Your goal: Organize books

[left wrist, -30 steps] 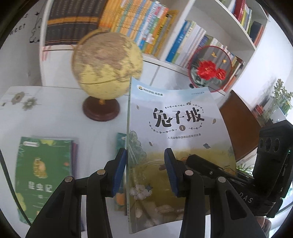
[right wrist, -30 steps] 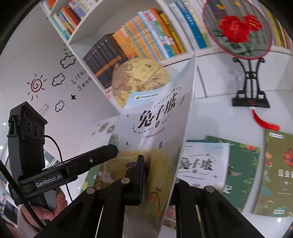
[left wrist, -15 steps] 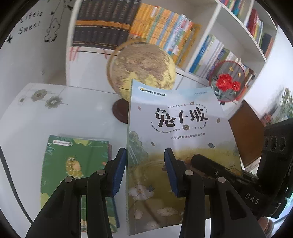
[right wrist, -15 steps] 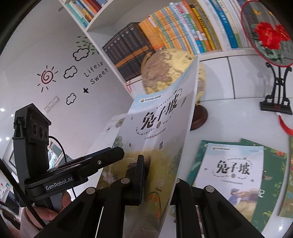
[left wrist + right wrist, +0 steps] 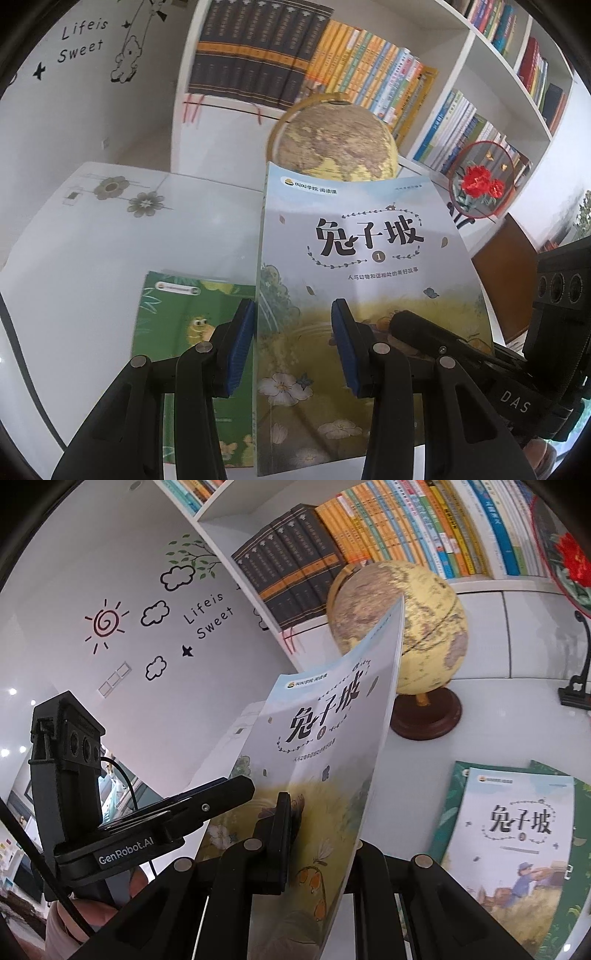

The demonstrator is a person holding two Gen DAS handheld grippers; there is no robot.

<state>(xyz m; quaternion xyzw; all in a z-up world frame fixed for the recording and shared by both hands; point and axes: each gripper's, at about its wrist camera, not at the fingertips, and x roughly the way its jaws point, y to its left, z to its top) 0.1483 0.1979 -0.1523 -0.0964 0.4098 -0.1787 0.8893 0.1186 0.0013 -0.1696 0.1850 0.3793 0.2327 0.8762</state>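
Note:
A thin light-blue book [image 5: 354,258] with black title characters is held upright above the white table [image 5: 74,240]. My right gripper [image 5: 321,849] is shut on its lower edge, one pad on the cover and the other behind it. In the left wrist view that gripper [image 5: 402,321] reaches onto the cover from the right. My left gripper [image 5: 291,347] is open, its blue pads in front of the cover near the spine edge, pinching nothing. A green book [image 5: 184,332] lies flat below it. A second light-blue book [image 5: 517,834] lies on green books [image 5: 450,805].
A globe [image 5: 332,144] on a dark wooden base stands behind the held book. A round fan with red flowers [image 5: 480,181] stands to its right on a black stand [image 5: 576,686]. Filled white bookshelves [image 5: 295,62] line the back wall.
Both grippers and the held book have moved left across the table. The globe and fan have slid right in both views, and the green book now lies under the left gripper. The grips are unchanged.

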